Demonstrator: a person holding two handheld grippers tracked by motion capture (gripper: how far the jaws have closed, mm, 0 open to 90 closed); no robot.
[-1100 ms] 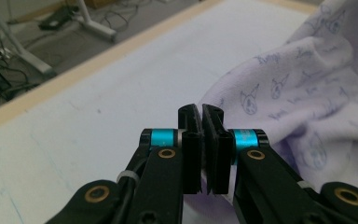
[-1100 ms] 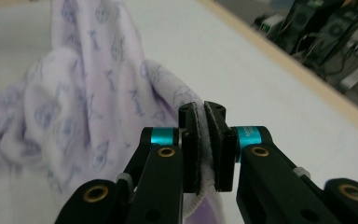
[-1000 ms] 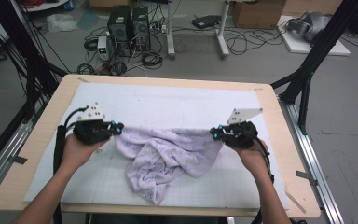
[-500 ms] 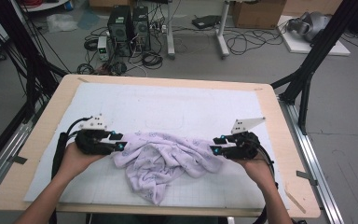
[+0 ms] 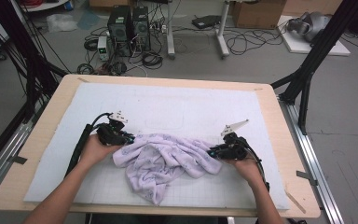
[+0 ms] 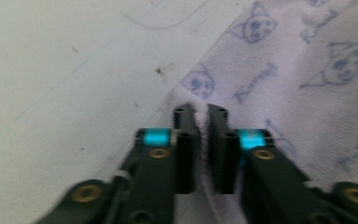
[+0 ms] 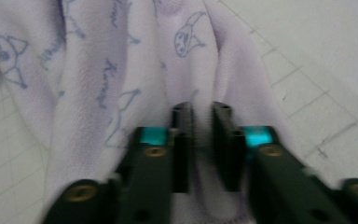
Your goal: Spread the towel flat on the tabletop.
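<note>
A crumpled lilac towel (image 5: 163, 161) printed with small cat faces lies in a heap on the white gridded mat (image 5: 177, 107) that covers the wooden tabletop (image 5: 286, 154), toward the person's side and roughly midway between the two hands. The left gripper (image 5: 129, 138) sits at the towel's left edge; in the left gripper view its jaws have just been closing and are now clenched on a thin fold of the towel's hem, which stands up between the pads (image 6: 186, 140). The right gripper (image 5: 210, 152) sits at the towel's right edge; in the right gripper view its jaws have likewise just been closing and now pinch a ridge of cloth, with the towel (image 7: 121, 70) bunched in folds ahead of them. Both grippers rest low, close to the mat.
</note>
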